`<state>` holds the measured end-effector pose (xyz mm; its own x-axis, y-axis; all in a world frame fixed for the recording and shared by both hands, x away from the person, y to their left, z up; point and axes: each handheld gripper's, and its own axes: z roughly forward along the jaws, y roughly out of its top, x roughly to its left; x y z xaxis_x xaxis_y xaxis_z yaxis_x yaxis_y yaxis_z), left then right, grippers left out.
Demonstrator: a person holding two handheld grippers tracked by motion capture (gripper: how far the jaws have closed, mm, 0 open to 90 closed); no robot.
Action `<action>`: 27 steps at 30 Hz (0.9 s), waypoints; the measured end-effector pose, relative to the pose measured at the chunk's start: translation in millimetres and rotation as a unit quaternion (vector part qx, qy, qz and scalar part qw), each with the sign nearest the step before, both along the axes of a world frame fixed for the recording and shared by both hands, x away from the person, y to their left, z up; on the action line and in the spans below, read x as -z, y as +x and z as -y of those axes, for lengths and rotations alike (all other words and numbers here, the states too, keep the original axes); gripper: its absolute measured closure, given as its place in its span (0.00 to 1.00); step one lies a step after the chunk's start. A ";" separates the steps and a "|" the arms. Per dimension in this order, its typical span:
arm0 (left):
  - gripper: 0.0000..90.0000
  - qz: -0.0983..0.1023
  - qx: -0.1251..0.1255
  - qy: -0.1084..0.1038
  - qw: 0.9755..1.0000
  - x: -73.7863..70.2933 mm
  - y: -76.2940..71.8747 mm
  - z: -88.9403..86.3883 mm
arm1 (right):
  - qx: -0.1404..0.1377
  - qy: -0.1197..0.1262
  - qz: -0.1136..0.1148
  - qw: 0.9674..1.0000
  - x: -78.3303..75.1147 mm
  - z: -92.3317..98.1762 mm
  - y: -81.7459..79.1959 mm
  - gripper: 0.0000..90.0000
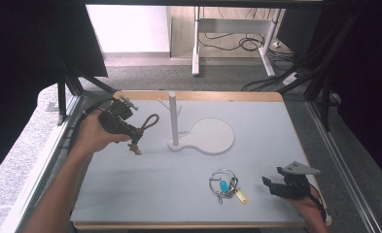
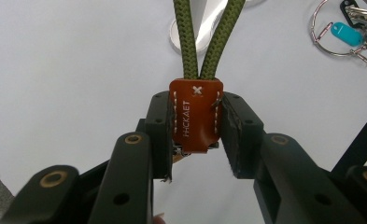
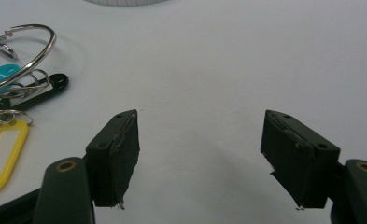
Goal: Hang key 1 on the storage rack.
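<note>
1. We see a brown leather tab clamped between the jaws of the left tool; white stitching and stamped letters run along its face.
2. From the top of the tab, a loop of olive-green cord rises away from the jaws. In the high view the cord loop stands out to the right of the left tool, held above the far left part of the counter.
3. We see the left hand wrapped around that tool, with the forearm coming in from the near left.
4. Just right of the cord loop stands a white stand: an upright post with short pegs on a flat, paddle-shaped base that lies on the far middle of the counter. The loop is near the post but apart from it.
5. On the near side, right of centre, lies a key ring with a teal tag and a yellow tag. The right gripper view shows the same bunch at its left edge: the metal ring, a black tag and the yellow tag.
6. The right tool has its jaws spread wide with nothing between them, over bare counter. In the high view it sits at the near right, just right of the key ring and apart from it.
</note>
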<state>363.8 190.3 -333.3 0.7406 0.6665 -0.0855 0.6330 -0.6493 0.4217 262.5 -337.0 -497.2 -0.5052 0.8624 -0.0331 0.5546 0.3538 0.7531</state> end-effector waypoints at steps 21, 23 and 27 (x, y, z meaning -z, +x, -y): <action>0.74 0.009 -0.009 -0.006 1.000 -19.3 11.0 0.4 | -0.001 -0.003 -0.004 1.000 1.6 0.4 0.3 0.31; 0.74 0.009 -0.011 -0.010 1.000 -21.2 13.1 0.0 | 0.000 -0.003 -0.004 1.000 1.7 0.4 0.4 0.31; 0.74 0.012 -0.013 -0.015 1.000 -23.8 16.6 -0.1 | -0.002 -0.003 -0.006 1.000 1.9 0.0 0.3 0.31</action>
<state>380.4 190.4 -309.5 0.7255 0.6825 -0.0888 0.6389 -0.6199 0.4556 262.9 -337.0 -499.1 -0.5090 0.8602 -0.0324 0.5627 0.3609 0.7437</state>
